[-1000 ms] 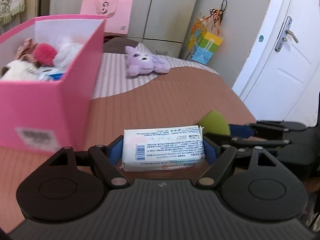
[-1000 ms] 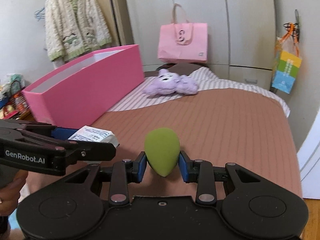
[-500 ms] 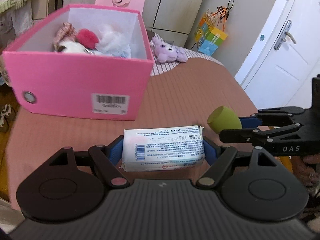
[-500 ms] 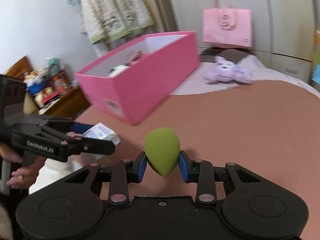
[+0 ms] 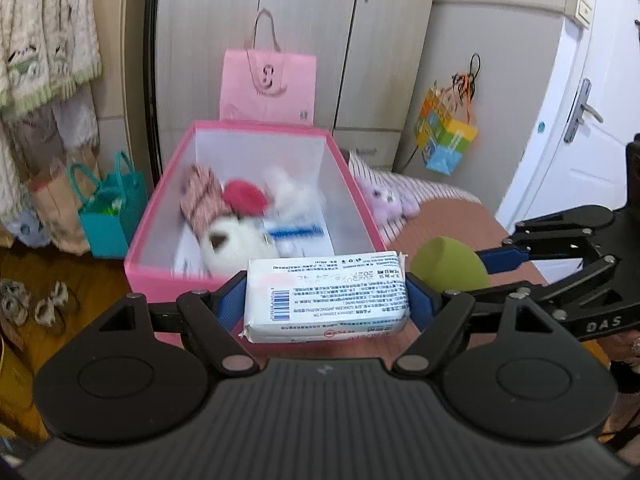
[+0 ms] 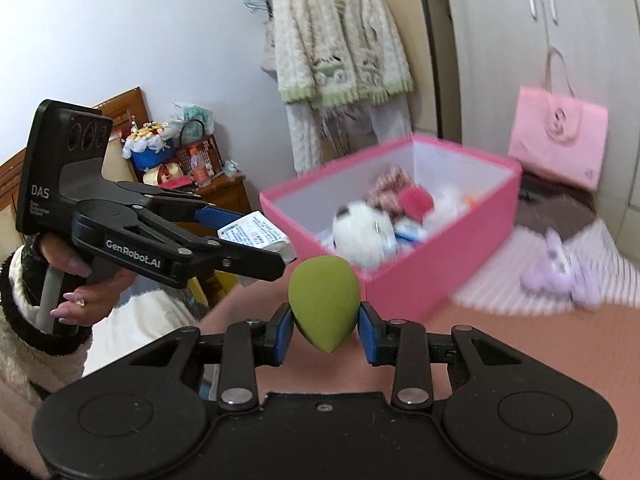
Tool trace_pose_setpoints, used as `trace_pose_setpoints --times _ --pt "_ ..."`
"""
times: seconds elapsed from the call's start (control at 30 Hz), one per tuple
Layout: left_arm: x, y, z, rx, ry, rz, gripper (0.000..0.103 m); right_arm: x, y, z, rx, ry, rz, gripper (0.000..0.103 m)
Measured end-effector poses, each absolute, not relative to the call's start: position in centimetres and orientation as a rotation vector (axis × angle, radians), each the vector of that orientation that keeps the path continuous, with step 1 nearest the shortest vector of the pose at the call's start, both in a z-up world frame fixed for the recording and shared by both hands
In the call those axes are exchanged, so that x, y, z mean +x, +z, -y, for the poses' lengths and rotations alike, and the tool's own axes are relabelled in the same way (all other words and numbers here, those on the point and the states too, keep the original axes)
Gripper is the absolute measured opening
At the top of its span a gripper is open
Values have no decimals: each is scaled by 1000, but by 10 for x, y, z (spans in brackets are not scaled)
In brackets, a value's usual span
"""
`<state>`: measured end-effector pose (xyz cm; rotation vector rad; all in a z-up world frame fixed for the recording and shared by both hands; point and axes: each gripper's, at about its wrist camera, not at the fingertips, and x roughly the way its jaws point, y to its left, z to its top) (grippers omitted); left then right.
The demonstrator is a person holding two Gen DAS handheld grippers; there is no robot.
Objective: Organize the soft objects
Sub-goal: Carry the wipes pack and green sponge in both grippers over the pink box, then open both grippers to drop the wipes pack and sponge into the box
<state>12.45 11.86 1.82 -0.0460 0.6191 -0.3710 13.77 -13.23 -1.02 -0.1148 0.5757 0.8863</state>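
Note:
My left gripper (image 5: 326,300) is shut on a white tissue pack (image 5: 326,294) and holds it above the near end of the pink box (image 5: 152,276). The pack also shows in the right wrist view (image 6: 256,234). My right gripper (image 6: 325,330) is shut on a green egg-shaped sponge (image 6: 324,304), held in the air just right of the left gripper; the sponge also shows in the left wrist view (image 5: 448,268). The pink box (image 6: 440,276) holds several soft toys, among them a white plush (image 5: 236,246) and a red pompom (image 5: 244,198).
A purple plush (image 6: 560,276) lies on the bed's striped sheet, right of the box. The brown bedspread (image 6: 520,344) spreads below. A pink paper bag (image 5: 268,88) stands against the wardrobe. A teal bag (image 5: 108,216) sits on the floor left of the bed.
Both grippers have risen and swung left towards the pink box, each still holding its object. The box's open top now lies right ahead of the left gripper.

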Motion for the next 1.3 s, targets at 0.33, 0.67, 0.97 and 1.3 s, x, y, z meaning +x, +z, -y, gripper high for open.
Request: trace_pose_setpoints --times 0.33,0.67,0.97,1.3 --pt "206 23 -134 -21 -311 -610 79 215 5 92 -117 863 -593 42" --pt "278 2 -133 1 -264 -719 79 274 -8 65 -242 760 -616 42" --pt "280 -2 -127 72 -185 -689 85 298 -25 58 -240 771 -651 50" --pt "232 19 -130 85 -213 -605 88 258 -15 110 -78 811 -596 55"
